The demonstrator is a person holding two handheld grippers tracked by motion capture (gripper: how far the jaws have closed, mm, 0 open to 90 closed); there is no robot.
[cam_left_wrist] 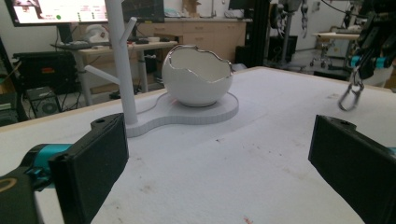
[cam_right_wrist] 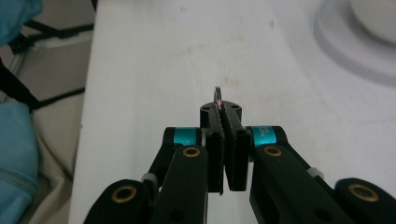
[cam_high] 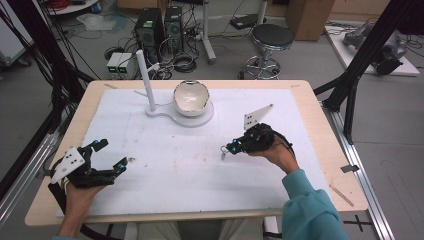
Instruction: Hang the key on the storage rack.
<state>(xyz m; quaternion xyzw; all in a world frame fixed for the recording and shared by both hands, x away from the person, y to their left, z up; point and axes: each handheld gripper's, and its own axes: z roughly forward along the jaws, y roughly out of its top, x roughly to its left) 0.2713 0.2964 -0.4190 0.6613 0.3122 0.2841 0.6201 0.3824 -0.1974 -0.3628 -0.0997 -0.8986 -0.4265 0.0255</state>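
The right gripper (cam_high: 231,147) has its fingers (cam_right_wrist: 227,140) pressed together, pinching one small metal ring (cam_left_wrist: 351,91) that hangs just above the table (cam_high: 200,165), right of centre. The left gripper (cam_high: 112,156) holds nothing, fingers (cam_left_wrist: 93,163) spread wide. One egg-shaped white bowl (cam_high: 190,96) and one white branched post (cam_high: 145,80) share a single white stand (cam_high: 192,118).

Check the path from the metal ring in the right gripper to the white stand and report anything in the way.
Nothing visible blocks it. The right gripper holds the metal ring above bare white mat; the white stand and bowl lie beyond open surface.
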